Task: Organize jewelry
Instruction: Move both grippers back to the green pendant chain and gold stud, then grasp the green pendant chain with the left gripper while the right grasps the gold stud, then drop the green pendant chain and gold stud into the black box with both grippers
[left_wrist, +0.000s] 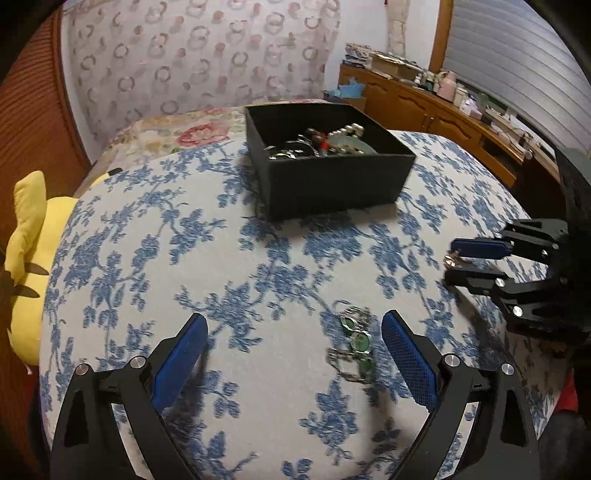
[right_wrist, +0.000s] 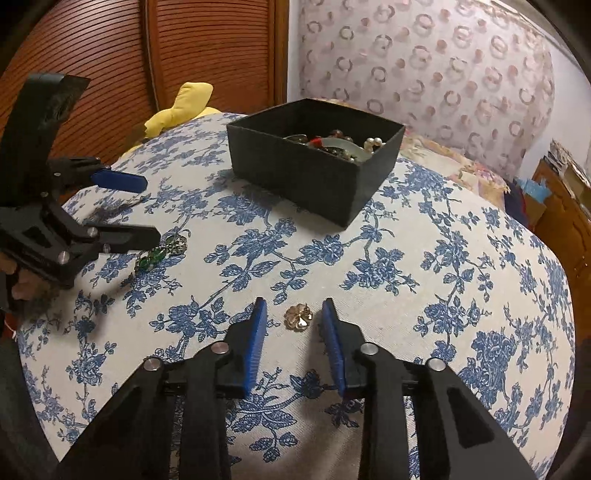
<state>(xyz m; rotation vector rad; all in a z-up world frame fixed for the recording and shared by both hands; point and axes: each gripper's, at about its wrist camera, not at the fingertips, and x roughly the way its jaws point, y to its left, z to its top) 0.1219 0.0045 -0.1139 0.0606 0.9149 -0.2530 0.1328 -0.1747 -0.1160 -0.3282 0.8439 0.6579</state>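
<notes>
A black open box (left_wrist: 332, 181) holding several jewelry pieces stands on the blue-flowered cloth; it also shows in the right wrist view (right_wrist: 314, 173). A green-stone chain bracelet (left_wrist: 354, 343) lies between the open fingers of my left gripper (left_wrist: 293, 325), nearer the right finger; it shows in the right wrist view (right_wrist: 155, 254) too. A small gold flower brooch (right_wrist: 298, 316) lies on the cloth between the open fingers of my right gripper (right_wrist: 293, 308), untouched. In the left wrist view the right gripper (left_wrist: 452, 260) straddles the brooch (left_wrist: 451, 258).
A yellow plush toy (left_wrist: 33, 258) lies at the cloth's left edge. A flowered pillow (left_wrist: 192, 133) sits behind the box. A wooden sideboard (left_wrist: 443, 118) with clutter stands at the right. A wooden slatted door (right_wrist: 184, 55) is behind.
</notes>
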